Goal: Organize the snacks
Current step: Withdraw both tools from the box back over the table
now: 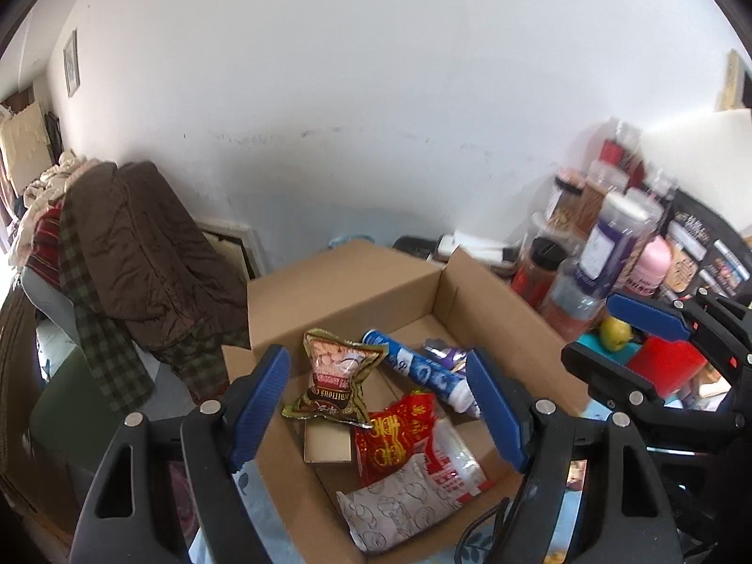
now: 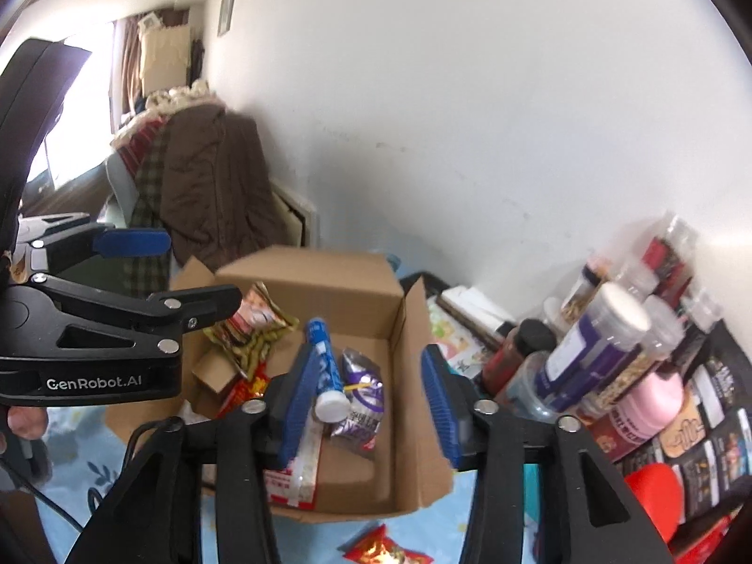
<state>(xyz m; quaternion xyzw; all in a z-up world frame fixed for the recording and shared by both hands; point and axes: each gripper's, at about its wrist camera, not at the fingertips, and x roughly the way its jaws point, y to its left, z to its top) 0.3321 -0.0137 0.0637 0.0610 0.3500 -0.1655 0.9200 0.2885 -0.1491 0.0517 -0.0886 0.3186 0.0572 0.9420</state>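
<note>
Packing underway: both tongs, left (image 1: 378,404) and right (image 2: 369,404), spread empty above cardboard box (image 2: 413,423); next, fetch red snack packet (image 2: 383,552) off table.

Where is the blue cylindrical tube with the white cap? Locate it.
The blue cylindrical tube lies inside the open cardboard box, beside the purple foil packet and right of the peanut bag; both views show it.

A plain white wall (image 1: 376,94) with faint scuff marks fills most of both views. A small framed picture (image 2: 228,1) hangs high on it. A brown coat (image 1: 136,254) and plaid cloth (image 1: 101,352) are draped over a chair by the wall. Bright daylight comes through a window (image 2: 75,108) with a curtain (image 2: 129,56) beside it. The surface below has a light blue floral cloth (image 2: 84,460).
</note>
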